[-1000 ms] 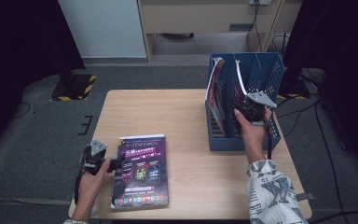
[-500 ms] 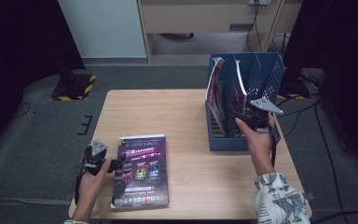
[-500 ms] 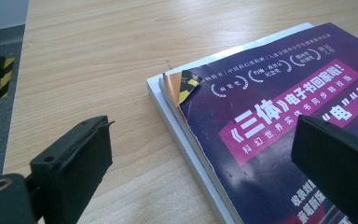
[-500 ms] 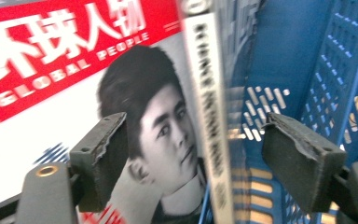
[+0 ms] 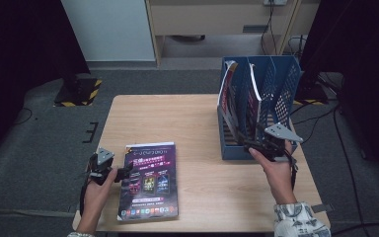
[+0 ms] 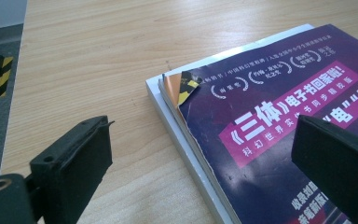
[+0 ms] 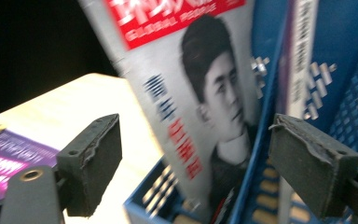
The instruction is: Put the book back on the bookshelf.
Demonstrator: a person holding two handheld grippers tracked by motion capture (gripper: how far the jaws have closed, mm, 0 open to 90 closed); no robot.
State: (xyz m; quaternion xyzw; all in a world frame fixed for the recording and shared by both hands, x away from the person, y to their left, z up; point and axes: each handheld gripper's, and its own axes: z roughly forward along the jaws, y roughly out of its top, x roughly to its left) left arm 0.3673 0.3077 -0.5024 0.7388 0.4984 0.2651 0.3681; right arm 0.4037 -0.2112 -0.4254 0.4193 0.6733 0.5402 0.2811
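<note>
A purple magazine (image 5: 148, 180) (image 6: 279, 116) lies flat on top of other books near the table's front left. My left gripper (image 5: 122, 172) (image 6: 200, 140) is open, its jaws straddling the left edge of that stack without pressing it. A blue file rack (image 5: 282, 84) (image 7: 279, 60) stands at the right, and a grey magazine with a red title (image 5: 228, 94) (image 7: 186, 102) leans in its left slot. My right gripper (image 5: 256, 144) (image 7: 191, 140) hovers at the rack's near end. Its jaws have just been opening and stand open with nothing between them.
The wooden table (image 5: 192, 118) has bare room in its middle and back left. More magazines (image 5: 254, 89) stand in the rack's other slots. Grey carpet surrounds the table, and a black and yellow floor block (image 5: 79, 91) sits at the far left.
My right hand has drawn back from inside the rack toward the table's near edge, and its jaws have widened. The left hand and the purple magazine have stayed put.
</note>
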